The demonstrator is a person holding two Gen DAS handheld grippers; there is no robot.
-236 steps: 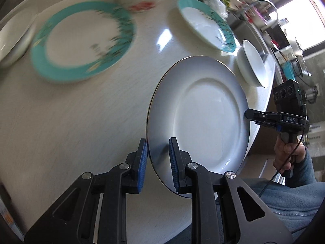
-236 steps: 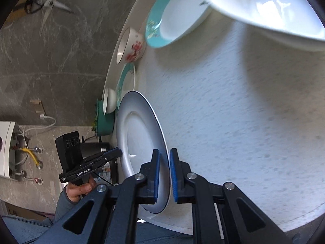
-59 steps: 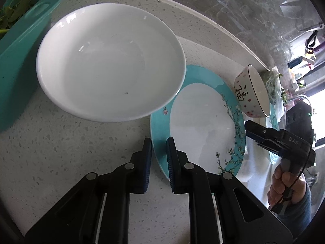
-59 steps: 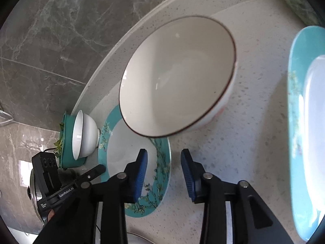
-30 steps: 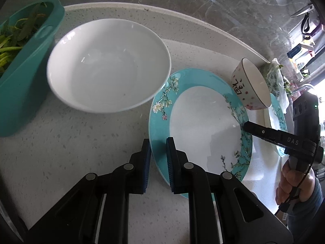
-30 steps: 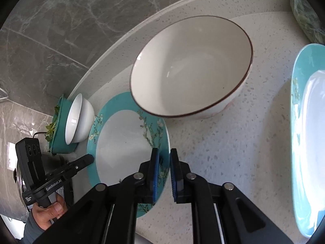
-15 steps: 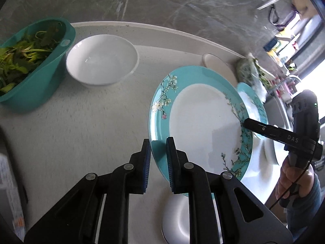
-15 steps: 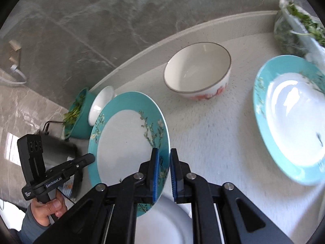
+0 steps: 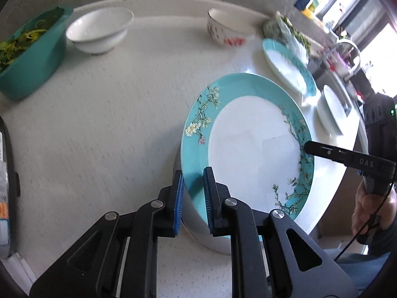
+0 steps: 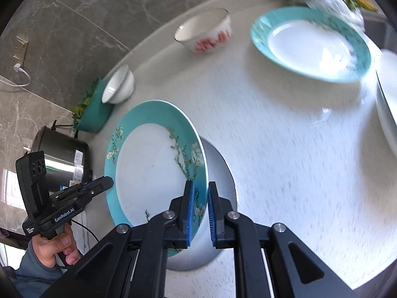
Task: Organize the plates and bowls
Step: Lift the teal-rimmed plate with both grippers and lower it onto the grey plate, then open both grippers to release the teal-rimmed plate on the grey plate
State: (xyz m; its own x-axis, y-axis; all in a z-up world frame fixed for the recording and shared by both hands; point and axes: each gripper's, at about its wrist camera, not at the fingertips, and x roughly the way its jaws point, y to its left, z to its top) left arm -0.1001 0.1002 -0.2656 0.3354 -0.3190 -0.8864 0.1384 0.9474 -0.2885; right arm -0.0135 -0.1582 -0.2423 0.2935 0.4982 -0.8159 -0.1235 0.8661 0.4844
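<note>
A teal-rimmed floral plate (image 9: pixel 250 146) (image 10: pixel 153 171) is held by both grippers just above a plain white plate (image 10: pixel 218 173) on the counter near the front edge. My left gripper (image 9: pixel 193 198) is shut on the teal plate's near rim. My right gripper (image 10: pixel 199 207) is shut on the opposite rim; it also shows in the left wrist view (image 9: pixel 310 147). A second teal plate (image 9: pixel 287 64) (image 10: pixel 310 42), a white bowl (image 9: pixel 99 33) (image 10: pixel 119 88) and a red-flowered bowl (image 9: pixel 228 31) (image 10: pixel 203 32) sit farther back.
A teal tub of greens (image 9: pixel 29 52) stands at the far left beside the white bowl. A bag of greens (image 9: pixel 287 28) lies at the back right. Another white dish (image 9: pixel 331 109) (image 10: pixel 387 99) sits near the right edge. A steel cooker (image 10: pixel 62 154) stands left of the counter.
Both grippers have carried the teal floral plate away from the back bowls toward the front edge, over the plain white plate, which now shows beneath it.
</note>
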